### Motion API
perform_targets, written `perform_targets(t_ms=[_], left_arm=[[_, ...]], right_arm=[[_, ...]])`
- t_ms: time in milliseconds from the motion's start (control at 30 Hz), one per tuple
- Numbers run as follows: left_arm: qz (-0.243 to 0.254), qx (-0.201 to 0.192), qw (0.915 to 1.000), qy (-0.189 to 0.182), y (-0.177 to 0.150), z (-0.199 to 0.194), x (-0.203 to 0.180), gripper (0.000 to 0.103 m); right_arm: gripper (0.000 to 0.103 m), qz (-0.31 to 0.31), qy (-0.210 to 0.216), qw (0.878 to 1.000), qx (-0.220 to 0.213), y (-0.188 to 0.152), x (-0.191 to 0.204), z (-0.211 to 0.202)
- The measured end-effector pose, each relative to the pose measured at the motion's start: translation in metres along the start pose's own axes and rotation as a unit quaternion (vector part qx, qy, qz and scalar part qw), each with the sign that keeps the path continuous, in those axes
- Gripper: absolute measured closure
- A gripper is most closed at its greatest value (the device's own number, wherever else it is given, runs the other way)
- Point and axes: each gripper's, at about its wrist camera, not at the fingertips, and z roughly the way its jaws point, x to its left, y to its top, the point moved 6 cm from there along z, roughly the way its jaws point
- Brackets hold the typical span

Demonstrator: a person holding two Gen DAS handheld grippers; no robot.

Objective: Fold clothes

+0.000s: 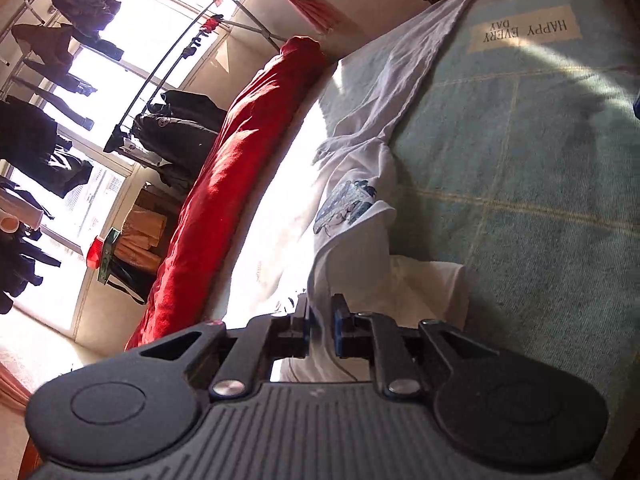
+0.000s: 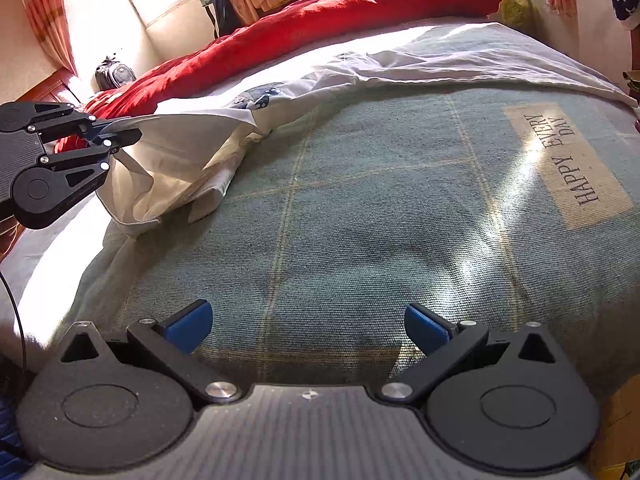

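Observation:
A white T-shirt (image 2: 180,148) with a blue print (image 2: 256,98) lies stretched along the far side of the bed, on a blue-green checked cover (image 2: 360,208). My left gripper (image 2: 120,132) comes in from the left and is shut on the shirt's near end. It holds that end lifted, so the cloth hangs in loose folds below it. In the left wrist view the white T-shirt (image 1: 352,240) runs up between the narrow-set fingers of the left gripper (image 1: 320,312). My right gripper (image 2: 308,324) hovers open over the bare cover, well short of the shirt, with nothing between its blue pads (image 2: 192,324).
A red quilt (image 2: 320,12) is bunched along the bed's far edge. A "HAPPY EVERY DAY" label (image 2: 568,164) is sewn on the cover at right. Dark clothes hang on a drying rack (image 1: 60,80) by the bright window. A backpack (image 2: 114,74) sits in the corner.

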Motion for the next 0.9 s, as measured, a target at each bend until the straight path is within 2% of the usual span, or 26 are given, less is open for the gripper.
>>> perform_targets(t_ms=[167,267,333,467,533,567,633,667,700,767,900], left_arm=[[0.073,-0.004,0.9973,0.001,0.024,0.019,-0.031,0.07],[0.126,0.0,0.992,0.006,0.038,0.036,-0.046,0.061],[0.16,0.002,0.9871,0.01,0.045,0.046,-0.054,0.06],[0.223,-0.006,0.9746,0.023,0.054,0.057,-0.061,0.054],[0.26,-0.008,0.9655,0.022,0.055,0.058,-0.066,0.048],[0.288,-0.009,0.9576,0.014,0.054,0.058,-0.07,0.037],[0.305,0.007,0.9525,0.004,0.049,0.059,-0.075,0.035],[0.308,0.021,0.9512,-0.003,0.046,0.061,-0.076,0.043],[0.311,0.034,0.9497,-0.01,0.043,0.062,-0.077,0.066],[0.29,0.046,0.9557,-0.022,0.038,0.058,-0.074,0.093],[0.256,0.031,0.9658,-0.022,0.038,0.039,-0.062,0.098]], right_arm=[[0.0,-0.001,-0.004,1.0,-0.002,0.0,-0.003,-0.002],[0.0,0.008,-0.002,1.0,-0.001,0.0,-0.008,-0.002],[0.0,0.01,-0.002,1.0,-0.001,0.0,-0.01,-0.001],[0.0,0.012,0.004,1.0,0.0,-0.001,-0.011,-0.001],[0.0,0.012,0.005,1.0,0.0,-0.002,-0.012,-0.001],[0.0,0.012,0.007,1.0,0.0,-0.002,-0.012,-0.001],[0.0,0.013,0.009,1.0,-0.001,-0.002,-0.013,-0.002],[0.0,0.014,0.01,1.0,-0.001,-0.002,-0.013,-0.002],[0.0,0.014,0.011,1.0,-0.001,-0.002,-0.012,-0.002],[0.0,0.013,0.015,1.0,-0.001,-0.003,-0.011,-0.003],[0.0,0.011,0.022,1.0,0.001,-0.004,-0.008,-0.002]])
